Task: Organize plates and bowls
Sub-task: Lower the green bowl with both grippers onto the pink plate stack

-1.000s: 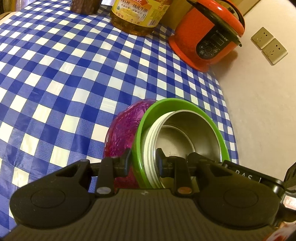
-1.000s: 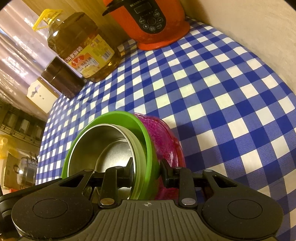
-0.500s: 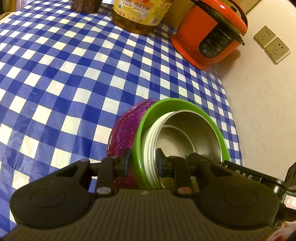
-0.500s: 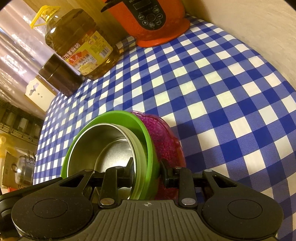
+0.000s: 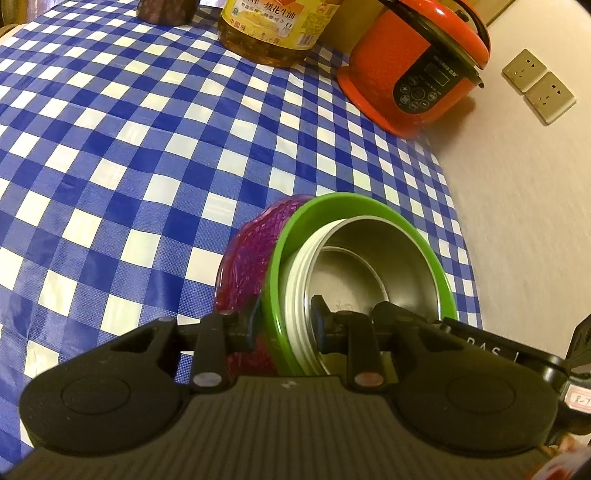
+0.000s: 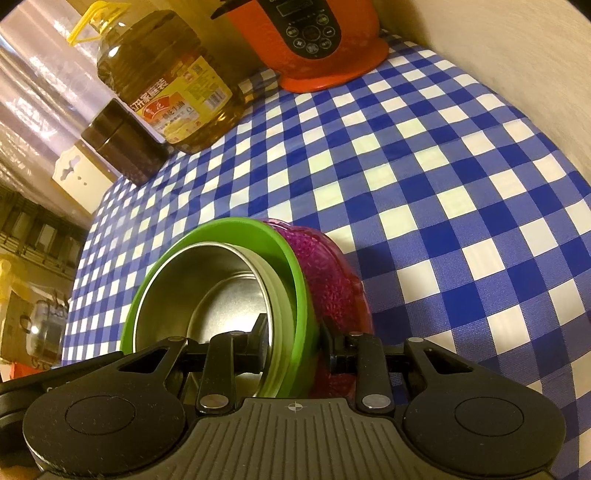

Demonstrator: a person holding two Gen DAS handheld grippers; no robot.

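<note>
A steel bowl (image 5: pixel 369 258) with a pale rim sits nested in a green bowl (image 5: pixel 332 201), and a purple textured plate (image 5: pixel 251 258) lies under them. My left gripper (image 5: pixel 286 314) is shut on the near rim of this stack, one finger inside the steel bowl and the other outside against the purple plate. In the right wrist view the steel bowl (image 6: pixel 192 280), green bowl (image 6: pixel 221 225) and purple plate (image 6: pixel 332 280) show from the other side. My right gripper (image 6: pixel 293 328) is clamped on the rim the same way. The stack looks tilted over the checked tablecloth (image 5: pixel 110 147).
A red rice cooker (image 5: pixel 417 62) stands at the far right by the wall. A big bottle of cooking oil (image 5: pixel 273 29) and a dark jar (image 6: pixel 125 144) stand at the back. Wall sockets (image 5: pixel 535 85) are on the right wall, close to the table's edge (image 5: pixel 461 221).
</note>
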